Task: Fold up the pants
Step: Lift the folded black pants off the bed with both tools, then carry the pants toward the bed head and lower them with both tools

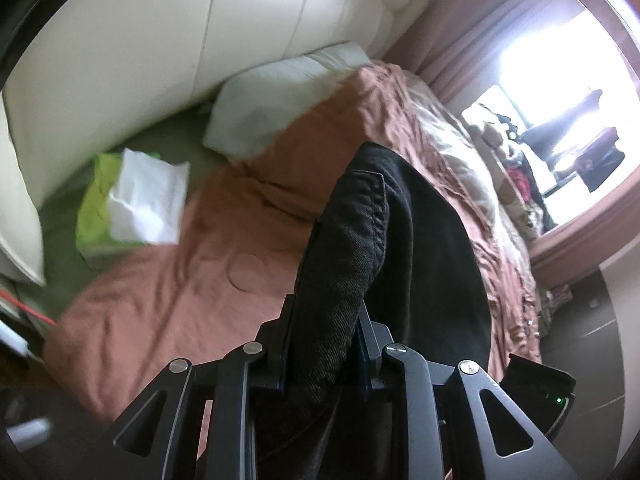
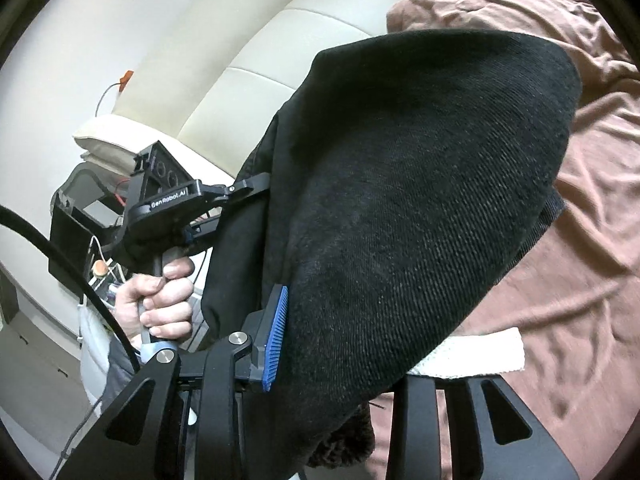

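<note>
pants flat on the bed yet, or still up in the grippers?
Up. The black pants hang bunched between the left gripper and right gripper, both clamped on the cloth, above the brown bedspread.

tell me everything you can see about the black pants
The pants are black, twill-woven like denim, with a stitched seam in the left wrist view. They hang bunched above the brown bedspread, clamped in the jaws of both the left gripper and the right gripper, draping over each.

"GenRobot.AI" — printed on the left gripper (image 2: 256, 184).
</note>
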`<move>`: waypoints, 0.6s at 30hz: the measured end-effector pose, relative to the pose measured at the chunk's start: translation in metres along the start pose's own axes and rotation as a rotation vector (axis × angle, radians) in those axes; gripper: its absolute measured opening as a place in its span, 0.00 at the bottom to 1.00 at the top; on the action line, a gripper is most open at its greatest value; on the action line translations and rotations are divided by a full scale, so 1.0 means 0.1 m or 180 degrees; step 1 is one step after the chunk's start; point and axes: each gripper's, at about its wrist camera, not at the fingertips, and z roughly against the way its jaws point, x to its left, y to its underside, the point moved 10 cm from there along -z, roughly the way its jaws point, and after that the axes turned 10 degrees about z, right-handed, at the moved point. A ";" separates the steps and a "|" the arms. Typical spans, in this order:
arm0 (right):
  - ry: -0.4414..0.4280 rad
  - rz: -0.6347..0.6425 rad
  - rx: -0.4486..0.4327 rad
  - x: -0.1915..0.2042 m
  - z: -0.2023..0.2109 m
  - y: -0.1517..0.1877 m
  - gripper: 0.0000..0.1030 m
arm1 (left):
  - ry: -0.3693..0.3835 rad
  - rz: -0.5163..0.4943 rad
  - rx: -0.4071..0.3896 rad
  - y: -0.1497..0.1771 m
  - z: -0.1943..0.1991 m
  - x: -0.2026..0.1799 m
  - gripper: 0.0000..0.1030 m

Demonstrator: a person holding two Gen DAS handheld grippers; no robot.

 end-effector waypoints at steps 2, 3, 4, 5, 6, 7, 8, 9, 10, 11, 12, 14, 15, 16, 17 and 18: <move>-0.0022 0.0007 0.0017 -0.01 -0.08 0.02 0.29 | -0.0099 -0.0015 0.0008 -0.12 -0.03 0.10 0.25; -0.0035 0.0003 0.0025 -0.02 -0.13 0.02 0.29 | -0.0129 -0.0017 0.0012 -0.16 -0.05 0.13 0.25; -0.0052 -0.0010 0.0029 -0.02 -0.18 0.01 0.29 | -0.0159 -0.0021 0.0012 -0.18 -0.06 0.17 0.25; -0.0065 -0.0012 0.0036 -0.04 -0.21 0.03 0.29 | -0.0209 -0.0023 0.0015 -0.22 -0.08 0.22 0.25; -0.0075 -0.0015 0.0044 -0.06 -0.23 0.04 0.29 | -0.0240 -0.0015 0.0018 -0.26 -0.10 0.26 0.25; -0.0089 -0.0032 0.0052 -0.07 -0.28 0.05 0.29 | -0.0286 -0.0007 0.0019 -0.31 -0.13 0.32 0.25; -0.0104 -0.0042 0.0062 -0.07 -0.32 0.06 0.29 | -0.0312 -0.0001 0.0021 -0.33 -0.15 0.36 0.25; -0.0117 -0.0045 0.0068 -0.07 -0.32 0.11 0.29 | -0.0337 0.0007 0.0024 -0.35 -0.17 0.39 0.25; -0.0134 -0.0055 0.0068 -0.10 -0.33 0.14 0.29 | -0.0384 0.0004 0.0027 -0.38 -0.20 0.45 0.25; -0.0152 -0.0057 0.0079 -0.12 -0.36 0.17 0.29 | -0.0413 0.0003 0.0027 -0.40 -0.22 0.48 0.25; -0.0160 -0.0052 0.0093 -0.10 -0.37 0.19 0.29 | -0.0434 0.0008 0.0025 -0.42 -0.24 0.51 0.25; -0.0173 -0.0080 0.0099 -0.13 -0.43 0.23 0.29 | -0.0489 0.0006 -0.0019 -0.47 -0.29 0.60 0.26; -0.0160 -0.0094 0.0093 -0.14 -0.47 0.20 0.29 | -0.0564 -0.0071 -0.0059 -0.48 -0.32 0.62 0.28; -0.0118 -0.0118 0.0082 -0.18 -0.50 0.21 0.29 | -0.0658 -0.0149 -0.0088 -0.48 -0.36 0.66 0.33; -0.0040 -0.0170 0.0116 -0.26 -0.55 0.26 0.33 | -0.0770 -0.0124 -0.0121 -0.49 -0.41 0.74 0.37; 0.0039 -0.0248 0.0199 -0.34 -0.63 0.32 0.42 | -0.0888 -0.0028 -0.0139 -0.48 -0.46 0.87 0.44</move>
